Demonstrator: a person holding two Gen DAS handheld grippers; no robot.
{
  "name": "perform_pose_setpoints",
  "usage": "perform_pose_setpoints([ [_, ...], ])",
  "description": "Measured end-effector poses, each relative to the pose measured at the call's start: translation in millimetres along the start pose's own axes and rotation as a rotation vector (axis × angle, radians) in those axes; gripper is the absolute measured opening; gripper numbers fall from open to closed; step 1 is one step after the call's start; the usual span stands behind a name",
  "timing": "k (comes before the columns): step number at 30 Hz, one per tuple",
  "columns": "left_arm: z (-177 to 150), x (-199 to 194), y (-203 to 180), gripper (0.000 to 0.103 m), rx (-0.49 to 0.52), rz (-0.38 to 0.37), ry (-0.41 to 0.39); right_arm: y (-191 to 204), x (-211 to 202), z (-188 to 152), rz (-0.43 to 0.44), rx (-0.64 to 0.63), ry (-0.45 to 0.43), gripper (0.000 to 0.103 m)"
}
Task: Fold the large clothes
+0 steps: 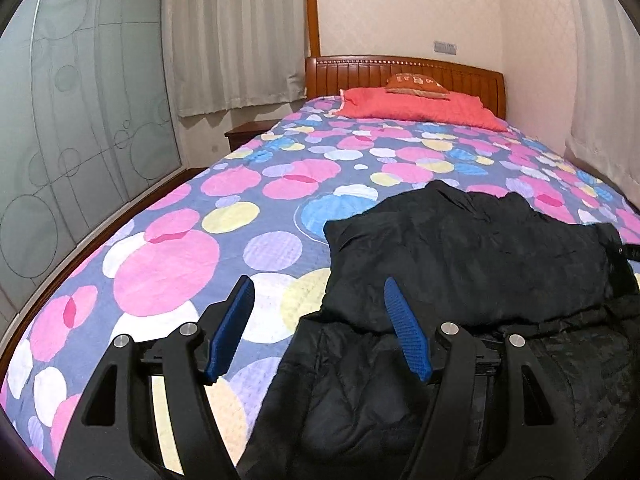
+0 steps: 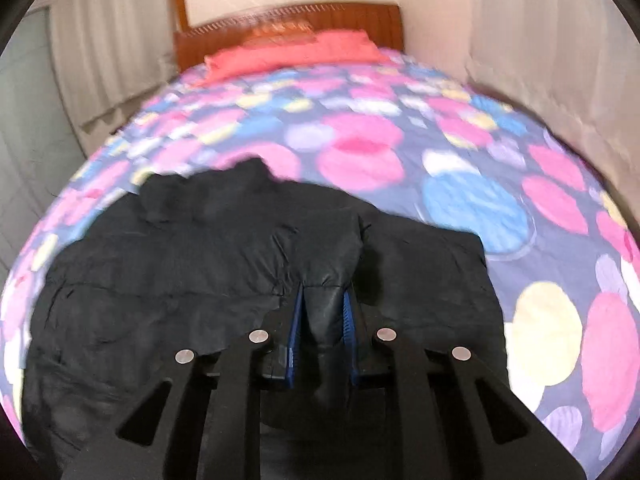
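A large black padded jacket (image 1: pixel 472 264) lies on the bed, partly folded, with one part laid over the body. My left gripper (image 1: pixel 320 292) is open and empty, hovering over the jacket's left edge, with its blue pads wide apart. In the right wrist view the jacket (image 2: pixel 168 264) spreads across the near bed. My right gripper (image 2: pixel 323 300) is shut on a fold of the jacket, and the black cloth bulges up between its blue pads. That view is blurred.
The bed has a quilt with pink, blue and yellow circles (image 1: pixel 208 216). A red pillow (image 1: pixel 416 108) and a wooden headboard (image 1: pixel 400 72) are at the far end. A glass wardrobe (image 1: pixel 80 120) stands to the left, with curtains on both sides.
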State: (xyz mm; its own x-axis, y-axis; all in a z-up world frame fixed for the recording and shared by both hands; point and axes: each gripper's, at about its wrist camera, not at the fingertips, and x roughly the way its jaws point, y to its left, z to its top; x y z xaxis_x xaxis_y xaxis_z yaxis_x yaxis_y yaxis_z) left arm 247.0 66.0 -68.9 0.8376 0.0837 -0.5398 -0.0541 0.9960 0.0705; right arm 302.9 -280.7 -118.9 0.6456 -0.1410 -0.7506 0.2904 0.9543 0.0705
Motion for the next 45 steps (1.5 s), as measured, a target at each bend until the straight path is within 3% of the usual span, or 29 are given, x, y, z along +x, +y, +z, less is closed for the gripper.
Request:
perform_pose_setpoints([
  [3,1.2,12.1,-10.8,0.067,0.021,-0.018,0.026,-12.4,28.3,-8.4,0.022,0.005,0.098,0.027],
  [7,12.2,31.1,-26.2,0.067,0.053,-0.029,0.043,-13.5,10.2,-8.8,-0.012,0.015,0.041,0.037],
  [9,21.1,42.4,-33.4,0.067,0.056,-0.046,0.049,-5.5,-8.8,-2.3,-0.045,0.028,-0.054,0.04],
  [11,29.4,53.6,-41.9,0.067,0.065,-0.048,0.049,6.2,-13.1,4.8,-0.017,0.014,-0.079,0.043],
  [15,39.8,87.8,-58.3,0.067,0.08,-0.023,0.077,34.9,11.4,18.9,0.098,-0.016,-0.048,0.043],
  [18,35.5,120.9,-66.8,0.067,0.093,0.002,0.148,53.0,43.3,22.6,0.07,-0.048,-0.008,0.043],
  [20,24.6,147.1,-71.3,0.069,0.118,0.003,0.245,60.4,68.7,14.3,0.044,-0.08,0.053,0.043],
  [22,16.0,161.2,-71.6,0.069,0.111,-0.023,0.288,64.1,75.2,9.7,0.032,-0.107,0.041,0.044],
  [25,19.4,152.1,-71.4,0.069,0.12,0.005,0.271,63.8,60.3,12.4,0.027,-0.102,0.044,0.044],
  [27,21.6,129.5,-69.1,0.069,0.114,0.034,0.215,58.9,42.6,9.6,0.045,-0.08,0.023,0.044],
  [31,18.2,89.7,-68.9,0.069,0.048,-0.063,0.131,56.5,9.2,-12.0,0.049,-0.092,-0.037,0.049],
  [33,8.8,93.4,-82.8,0.071,0.056,-0.142,0.175,61.5,22.5,-24.9,0.033,-0.123,0.014,0.049],
  [35,-4.4,116.3,-101.5,0.071,0.136,-0.127,0.277,65.9,37.4,-35.9,0.012,-0.154,0.031,0.05],
  [38,-3.4,119.9,-98.6,0.071,0.115,-0.13,0.29,60.5,30.7,-33.5,0.029,-0.13,0.034,0.05],
  [40,1.2,105.5,-83.0,0.071,0.055,-0.13,0.251,48.7,15.1,-33.3,0.027,-0.094,0.014,0.05],
  [43,2.1,99.7,-63.2,0.071,0.022,-0.034,0.2,33.3,18.7,-43.2,-0.023,-0.08,0.015,0.05],
  [45,-6.2,120.2,-59.7,0.071,0.03,-0.039,0.282,33.0,31.7,-47.6,-0.012,-0.098,0.025,0.052],
])
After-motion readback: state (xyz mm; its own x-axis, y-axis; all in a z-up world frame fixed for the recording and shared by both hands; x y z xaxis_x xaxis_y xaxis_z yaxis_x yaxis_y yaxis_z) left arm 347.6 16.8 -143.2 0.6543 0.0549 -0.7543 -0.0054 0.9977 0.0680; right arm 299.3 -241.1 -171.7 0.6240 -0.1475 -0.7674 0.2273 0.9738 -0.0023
